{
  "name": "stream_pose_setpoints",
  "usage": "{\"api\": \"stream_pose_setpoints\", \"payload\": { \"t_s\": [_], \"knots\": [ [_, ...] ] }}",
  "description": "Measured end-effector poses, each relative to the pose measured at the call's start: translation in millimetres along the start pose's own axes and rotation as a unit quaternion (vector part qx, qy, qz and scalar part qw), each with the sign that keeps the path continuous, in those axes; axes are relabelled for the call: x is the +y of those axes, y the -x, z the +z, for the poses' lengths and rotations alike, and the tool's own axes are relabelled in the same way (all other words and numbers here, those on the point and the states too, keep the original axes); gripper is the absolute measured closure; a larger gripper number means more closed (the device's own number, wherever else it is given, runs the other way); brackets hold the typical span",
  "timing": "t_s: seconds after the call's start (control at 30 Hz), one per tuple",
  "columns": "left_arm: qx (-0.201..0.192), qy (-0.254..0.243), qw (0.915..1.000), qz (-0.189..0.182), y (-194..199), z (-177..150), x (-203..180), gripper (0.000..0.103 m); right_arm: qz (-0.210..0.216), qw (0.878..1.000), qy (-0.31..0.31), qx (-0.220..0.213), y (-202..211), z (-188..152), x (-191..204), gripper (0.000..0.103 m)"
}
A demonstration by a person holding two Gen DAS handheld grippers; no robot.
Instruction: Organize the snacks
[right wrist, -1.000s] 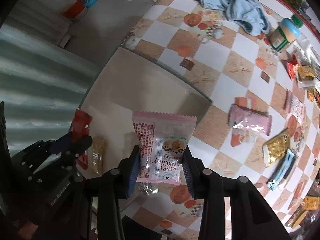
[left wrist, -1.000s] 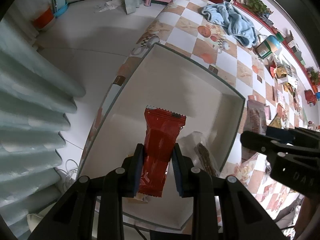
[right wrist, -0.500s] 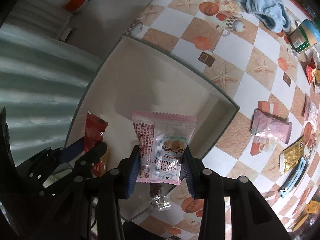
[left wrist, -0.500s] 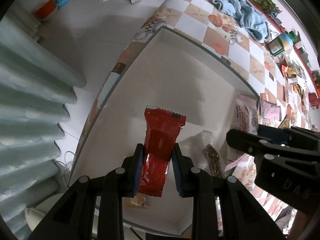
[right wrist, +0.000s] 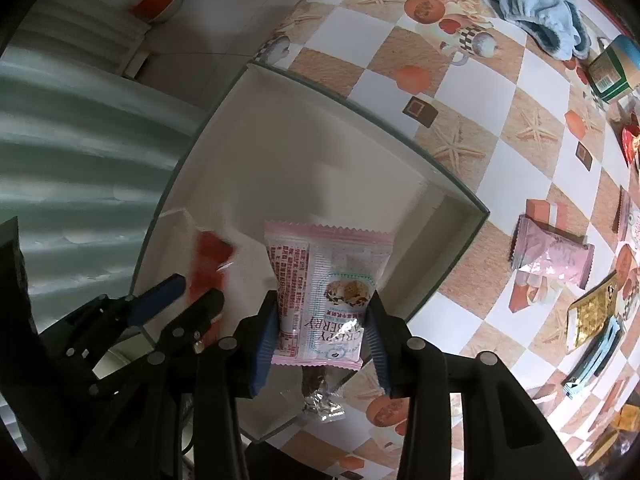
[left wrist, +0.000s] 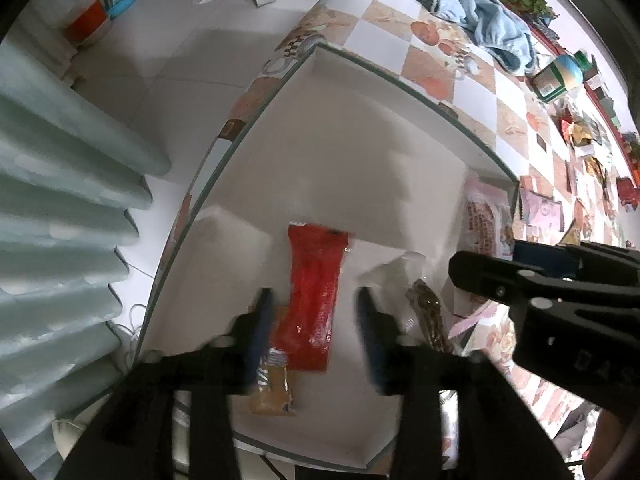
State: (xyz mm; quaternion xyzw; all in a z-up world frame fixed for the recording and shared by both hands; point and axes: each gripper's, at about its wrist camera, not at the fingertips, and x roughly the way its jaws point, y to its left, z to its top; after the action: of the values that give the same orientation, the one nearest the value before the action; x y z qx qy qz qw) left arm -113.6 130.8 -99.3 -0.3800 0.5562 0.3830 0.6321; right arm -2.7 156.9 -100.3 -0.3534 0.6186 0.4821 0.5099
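Note:
My left gripper (left wrist: 316, 316) is open over the white box (left wrist: 360, 140). A red snack packet (left wrist: 314, 288) is loose between its spread fingers, blurred, dropping into the box; it also shows in the right wrist view (right wrist: 208, 266). My right gripper (right wrist: 320, 324) is shut on a pink-and-white Crispy Berry packet (right wrist: 324, 284), held above the box (right wrist: 320, 128) near its right wall. A brown bar in clear wrap (left wrist: 428, 316) and a tan packet (left wrist: 272, 388) lie in the box.
The box sits at the corner of a checkered tablecloth (right wrist: 500, 100). A blue towel (right wrist: 536, 4), a jar (right wrist: 612, 68), a pink packet (right wrist: 552, 252) and several other snacks (right wrist: 592, 312) lie to the right. Floor and pale curtain (left wrist: 60, 200) lie left.
My left gripper opened and let go of the red packet, which is falling into the box. My right gripper carried the pink packet further over the box.

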Motion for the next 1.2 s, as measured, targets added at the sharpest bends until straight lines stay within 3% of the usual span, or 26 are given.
{"api": "stream_pose_setpoints", "payload": {
  "t_s": [0.1, 0.13, 0.2, 0.33, 0.5, 0.57, 0.87, 1.2],
  "knots": [
    [-0.011, -0.002, 0.9999, 0.004, 5.4, -1.5, -0.3, 0.031, 0.003, 1.0, 0.001, 0.001, 2.1, -3.2, -0.7, 0.053],
    [-0.009, -0.002, 1.0, 0.003, 6.2, -1.8, -0.8, 0.031, 0.006, 1.0, 0.0, -0.001, 2.9, -4.2, -1.7, 0.036],
    [-0.007, -0.001, 1.0, 0.005, 7.4, -2.1, -1.0, 0.028, 0.013, 1.0, -0.003, -0.01, 6.8, -6.1, -2.4, 0.02],
    [-0.004, 0.0, 1.0, 0.009, 10.7, -4.9, -1.4, 0.027, 0.012, 1.0, 0.0, -0.014, 13.3, -10.5, -5.7, 0.02],
    [-0.002, -0.008, 0.9999, 0.012, 16.0, -12.6, -5.5, 0.026, 0.0, 0.999, -0.041, -0.011, 17.3, -27.9, -31.8, 0.02],
    [0.001, -0.014, 0.9998, 0.013, 17.1, -17.0, -7.8, 0.026, -0.001, 0.998, -0.059, -0.006, 19.5, -32.4, -45.8, 0.0],
    [0.032, -0.048, 0.9982, 0.02, 16.6, -43.5, -29.0, 0.025, -0.023, 0.985, -0.173, 0.009, 25.3, -106.3, -137.3, 0.0],
    [0.044, -0.106, 0.9933, 0.015, 22.5, -58.9, -80.0, 0.025, -0.031, 0.942, -0.333, 0.03, 26.1, -209.3, -224.7, 0.0]
  ]
}}
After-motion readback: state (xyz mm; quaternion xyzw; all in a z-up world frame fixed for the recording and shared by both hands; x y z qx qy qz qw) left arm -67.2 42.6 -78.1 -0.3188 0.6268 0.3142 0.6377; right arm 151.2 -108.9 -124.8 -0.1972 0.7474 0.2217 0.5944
